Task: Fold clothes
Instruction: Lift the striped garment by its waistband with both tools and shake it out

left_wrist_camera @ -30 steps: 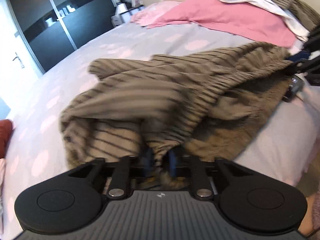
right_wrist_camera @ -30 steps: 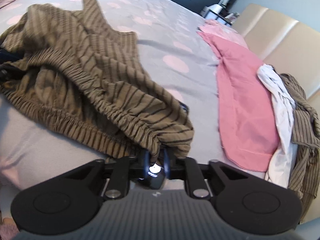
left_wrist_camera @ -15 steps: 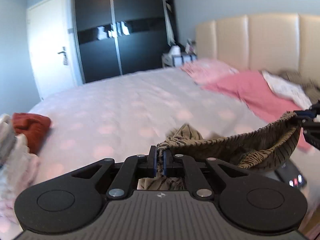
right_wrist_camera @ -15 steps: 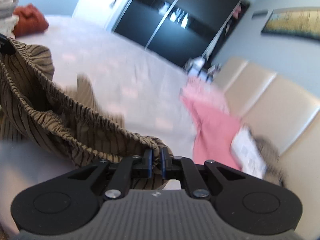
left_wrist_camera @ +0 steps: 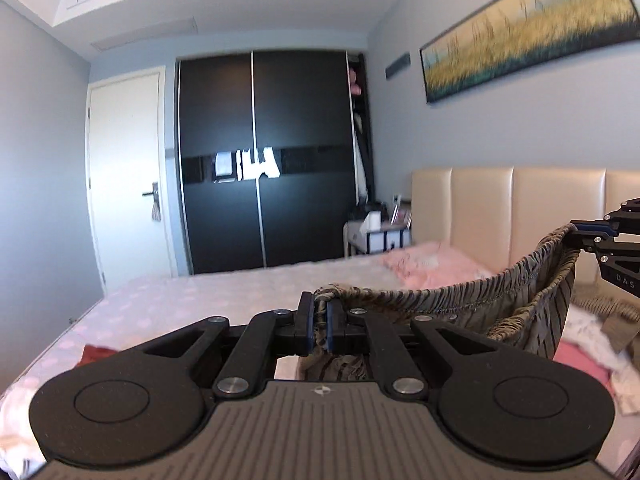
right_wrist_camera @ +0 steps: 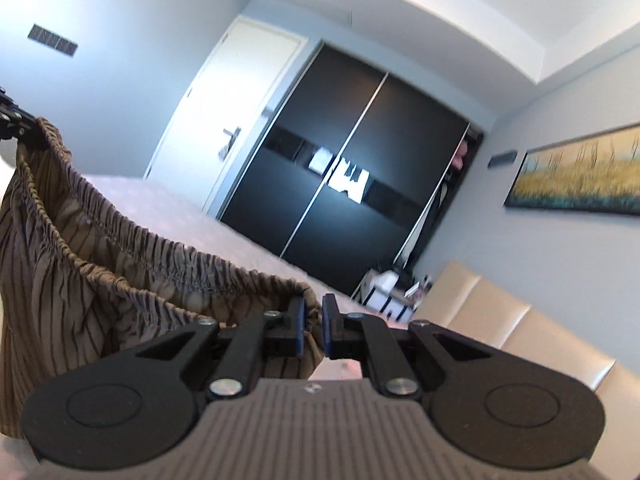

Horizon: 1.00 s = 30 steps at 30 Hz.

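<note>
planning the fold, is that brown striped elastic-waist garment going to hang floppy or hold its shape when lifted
Probably floppy: the brown striped elastic-waist garment sags in a curve between the left gripper and the right gripper. It looks light, since thin pinches carry it. The gathered waistband may bunch rather than lie flat.

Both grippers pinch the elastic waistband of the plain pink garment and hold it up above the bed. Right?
Not quite: the garment is brown with dark stripes, not plain pink, as the right wrist view shows. The left gripper and right gripper do pinch its waistband above the bed.

A home bedroom: bed [left_wrist_camera: 240, 300], padded headboard [left_wrist_camera: 500, 216], dark sliding wardrobe [left_wrist_camera: 264, 160].
</note>
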Each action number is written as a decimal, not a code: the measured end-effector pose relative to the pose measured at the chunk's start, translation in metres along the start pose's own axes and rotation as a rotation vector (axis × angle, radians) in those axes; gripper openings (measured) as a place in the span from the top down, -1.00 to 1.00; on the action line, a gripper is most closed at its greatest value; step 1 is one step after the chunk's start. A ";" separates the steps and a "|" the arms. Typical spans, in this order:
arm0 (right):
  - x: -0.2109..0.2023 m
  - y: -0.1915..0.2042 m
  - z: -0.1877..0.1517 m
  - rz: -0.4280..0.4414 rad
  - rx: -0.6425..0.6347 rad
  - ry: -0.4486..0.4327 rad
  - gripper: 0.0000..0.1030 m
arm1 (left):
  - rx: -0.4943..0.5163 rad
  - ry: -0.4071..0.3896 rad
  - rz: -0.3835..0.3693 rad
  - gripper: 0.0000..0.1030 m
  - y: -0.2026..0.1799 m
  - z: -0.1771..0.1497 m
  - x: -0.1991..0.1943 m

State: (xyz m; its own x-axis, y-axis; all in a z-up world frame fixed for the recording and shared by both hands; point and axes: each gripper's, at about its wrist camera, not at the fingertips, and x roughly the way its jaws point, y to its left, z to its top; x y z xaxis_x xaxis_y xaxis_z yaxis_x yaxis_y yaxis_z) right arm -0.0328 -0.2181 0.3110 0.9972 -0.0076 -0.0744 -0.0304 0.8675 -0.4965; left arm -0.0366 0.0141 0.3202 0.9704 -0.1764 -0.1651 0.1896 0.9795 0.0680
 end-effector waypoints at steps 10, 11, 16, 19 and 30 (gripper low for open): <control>0.014 -0.004 0.068 0.000 -0.007 -0.058 0.80 | -0.021 0.055 0.033 0.93 0.033 0.040 0.041; 0.025 -0.001 0.067 0.016 -0.004 -0.032 0.81 | -0.030 0.093 0.042 0.93 0.040 0.035 0.055; 0.080 0.012 0.069 0.040 0.018 0.019 0.81 | 0.038 0.184 0.144 0.93 0.059 0.013 0.122; 0.113 0.018 0.072 0.046 0.034 0.032 0.87 | 0.100 0.160 0.195 0.94 0.062 0.021 0.155; 0.163 0.018 0.082 0.065 0.044 0.049 0.86 | 0.255 0.153 0.208 0.94 0.046 0.053 0.187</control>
State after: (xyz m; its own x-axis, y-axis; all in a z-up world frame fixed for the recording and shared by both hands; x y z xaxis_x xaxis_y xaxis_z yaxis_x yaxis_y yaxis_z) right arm 0.1351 -0.1626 0.3603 0.9886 0.0261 -0.1482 -0.0910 0.8879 -0.4509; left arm 0.1618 0.0209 0.3447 0.9621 0.0594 -0.2660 0.0406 0.9338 0.3555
